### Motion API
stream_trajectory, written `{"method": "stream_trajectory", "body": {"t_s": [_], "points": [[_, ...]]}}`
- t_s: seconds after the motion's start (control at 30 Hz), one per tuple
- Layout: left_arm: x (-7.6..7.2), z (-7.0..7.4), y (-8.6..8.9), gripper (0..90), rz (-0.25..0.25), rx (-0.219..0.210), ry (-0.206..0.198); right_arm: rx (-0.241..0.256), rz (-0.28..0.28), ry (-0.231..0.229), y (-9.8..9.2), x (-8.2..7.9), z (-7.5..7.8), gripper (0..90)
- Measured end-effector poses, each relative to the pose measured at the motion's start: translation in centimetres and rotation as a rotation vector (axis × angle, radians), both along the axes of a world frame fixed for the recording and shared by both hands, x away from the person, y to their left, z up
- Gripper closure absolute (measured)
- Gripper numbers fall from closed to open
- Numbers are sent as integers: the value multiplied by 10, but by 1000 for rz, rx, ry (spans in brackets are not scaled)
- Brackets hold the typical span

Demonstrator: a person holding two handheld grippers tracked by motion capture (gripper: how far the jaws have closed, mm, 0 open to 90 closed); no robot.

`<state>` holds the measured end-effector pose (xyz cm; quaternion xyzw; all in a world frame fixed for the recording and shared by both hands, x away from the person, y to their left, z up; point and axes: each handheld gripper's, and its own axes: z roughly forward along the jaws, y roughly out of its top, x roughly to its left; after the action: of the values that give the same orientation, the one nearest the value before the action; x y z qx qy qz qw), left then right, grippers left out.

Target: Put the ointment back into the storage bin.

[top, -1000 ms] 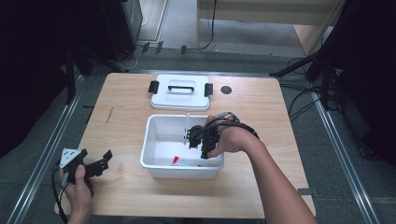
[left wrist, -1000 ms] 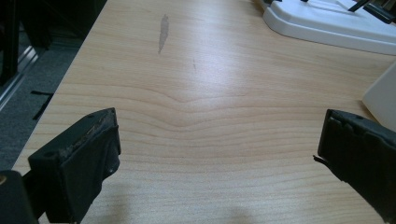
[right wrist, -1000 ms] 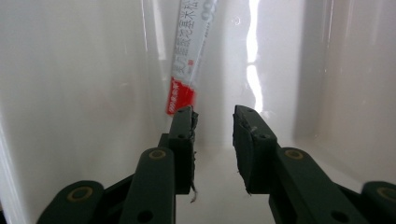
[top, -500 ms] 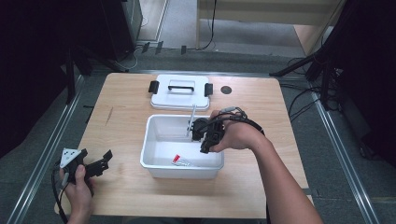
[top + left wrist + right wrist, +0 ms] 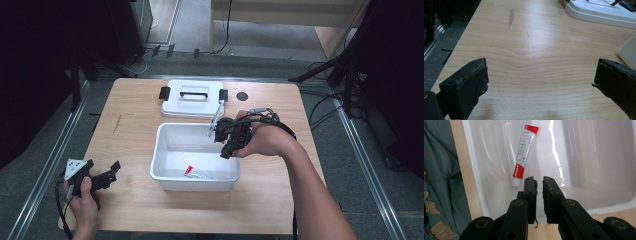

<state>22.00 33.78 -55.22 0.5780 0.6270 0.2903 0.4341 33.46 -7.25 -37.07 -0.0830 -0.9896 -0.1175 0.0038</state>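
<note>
Your right tool (image 5: 223, 141) has drawn back over the bin's (image 5: 165, 176) far rim, nearly closed, empty; the red-and-white tube's (image 5: 525, 154) print is unreadable. Your left tool (image 5: 102, 175) gapes, empty.

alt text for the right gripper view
A red and white tube lies flat on the bottom of a white plastic bin, just beyond the right gripper, whose black jaws are nearly closed with nothing between them. A wooden table borders the bin.
</note>
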Motion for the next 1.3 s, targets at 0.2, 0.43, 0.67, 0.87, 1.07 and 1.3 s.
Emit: {"method": "stream_trajectory", "body": {"t_s": [0.2,0.43,0.67,0.87,1.07,1.3], "points": [[0,0,0,0,-1,-2,0,25,-27,-5,-14,0,9,826],[0,0,0,0,-2,-2,-1,32,-73,-14,-31,1,17,826],[0,0,0,0,-1,-1,-1,37,-117,-17,-52,0,22,825],[0,0,0,0,0,0,-3,35,-149,-6,-65,1,17,822],[0,0,0,0,0,2,-3,31,-188,6,-81,1,8,807],[0,0,-1,0,2,3,-2,30,-238,16,-99,1,-6,751]]}}
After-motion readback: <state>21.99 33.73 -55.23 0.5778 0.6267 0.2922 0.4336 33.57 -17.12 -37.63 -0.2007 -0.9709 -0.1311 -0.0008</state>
